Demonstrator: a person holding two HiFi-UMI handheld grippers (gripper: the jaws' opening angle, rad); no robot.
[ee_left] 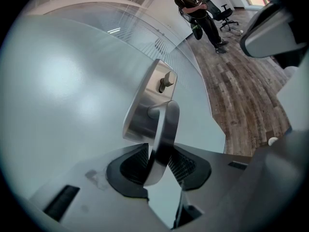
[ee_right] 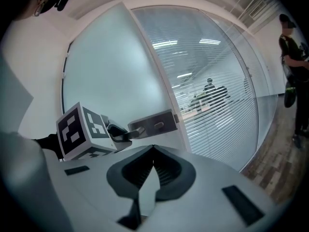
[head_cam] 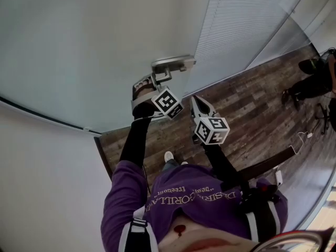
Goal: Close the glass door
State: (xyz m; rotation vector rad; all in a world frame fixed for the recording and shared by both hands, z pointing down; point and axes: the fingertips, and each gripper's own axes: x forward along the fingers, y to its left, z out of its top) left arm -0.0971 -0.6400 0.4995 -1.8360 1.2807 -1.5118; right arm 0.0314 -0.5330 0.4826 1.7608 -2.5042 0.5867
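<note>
The glass door looks nearly shut against the slatted panel; I cannot tell if it has latched, so a final pull may remain. The left gripper clamps the lever handle at the door's edge; the right gripper has its jaws together, empty

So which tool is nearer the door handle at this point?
Left. The left tool is clamped on the door handle. The right tool is shut and empty, apart from the handle, beside the left one.
</note>
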